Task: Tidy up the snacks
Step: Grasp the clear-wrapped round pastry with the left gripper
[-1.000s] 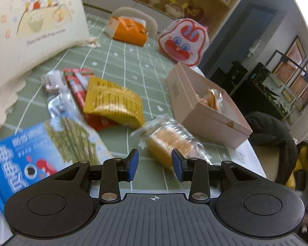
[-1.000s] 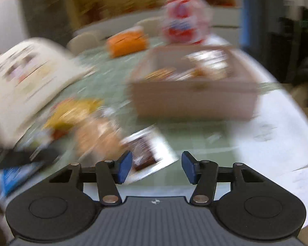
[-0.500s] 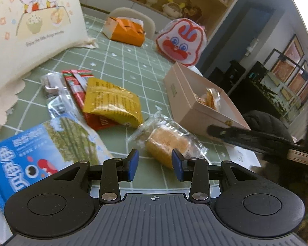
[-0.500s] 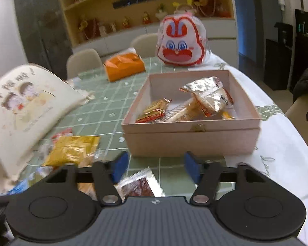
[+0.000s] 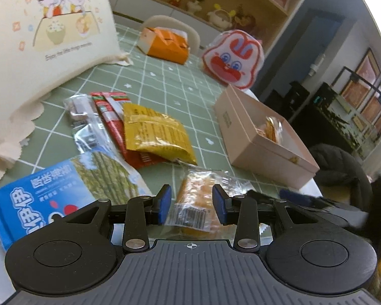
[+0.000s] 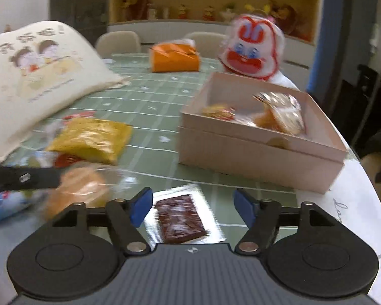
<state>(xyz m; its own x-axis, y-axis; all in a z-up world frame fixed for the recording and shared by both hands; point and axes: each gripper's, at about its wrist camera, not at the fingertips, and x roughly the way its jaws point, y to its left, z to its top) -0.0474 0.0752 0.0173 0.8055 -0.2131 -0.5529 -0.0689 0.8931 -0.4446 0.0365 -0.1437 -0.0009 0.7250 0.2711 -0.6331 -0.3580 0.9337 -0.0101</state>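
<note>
Snacks lie scattered on the green checked tablecloth (image 5: 165, 81) and both my claws have dropped closer to them than half a second ago. My left gripper (image 5: 189, 204) has slid forward so its blue fingers, held apart and gripping nothing, now bracket the clear-wrapped orange cake (image 5: 198, 198), which sat out ahead of them a moment back. My right gripper (image 6: 190, 208) has swung left and lowered; its fingers stand wide apart on either side of the brown chocolate bar (image 6: 179, 218) in its silvery wrapper, which earlier only peeked out between them. I judge that both pickups are lined up, neither yet closed.

The pink box (image 6: 261, 152), already holding a few wrapped snacks, stands just beyond the bar, its near wall facing my right claw, so a lift must clear that rim. In the left view the box sits off to the right, near the table's rounded edge. Left of the cake lie the blue biscuit pack (image 5: 50, 193), the yellow packet (image 5: 155, 132) and the red sachets (image 5: 111, 117), overlapping. The two claws are close together here, so I would move one at a time to avoid a knock
</note>
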